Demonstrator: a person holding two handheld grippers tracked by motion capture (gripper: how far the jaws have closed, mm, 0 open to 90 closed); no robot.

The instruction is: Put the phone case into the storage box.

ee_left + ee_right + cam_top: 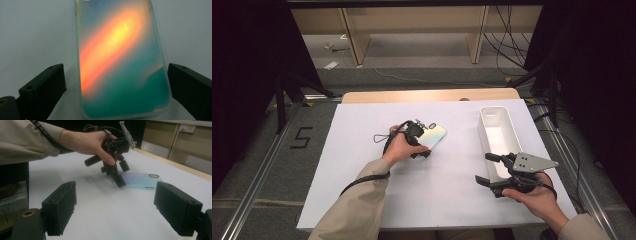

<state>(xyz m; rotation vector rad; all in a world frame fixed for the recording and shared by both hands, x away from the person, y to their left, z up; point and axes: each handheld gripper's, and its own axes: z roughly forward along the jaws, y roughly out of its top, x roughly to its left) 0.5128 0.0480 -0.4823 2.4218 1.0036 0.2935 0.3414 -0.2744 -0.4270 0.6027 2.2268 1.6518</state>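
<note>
An iridescent phone case [435, 135] lies flat on the white table top [377, 200], left of centre. My left gripper [424, 146] is lowered over its near end, jaws open on either side of it. In the left gripper view the case [120, 62] glows orange and teal between the two black pads; the right pad [190, 90] sits close to its edge and the left pad stands off it. My right gripper [483, 167] hovers at the right, open with nothing between its jaws. The right gripper view looks across at the case [140, 181] and the left gripper [117, 173].
A long white bin [482, 132] stands at the right side of the table, just behind my right gripper, and looks empty. A wooden strip [427, 95] runs along the far edge. Cables and black stand legs lie on the floor beyond.
</note>
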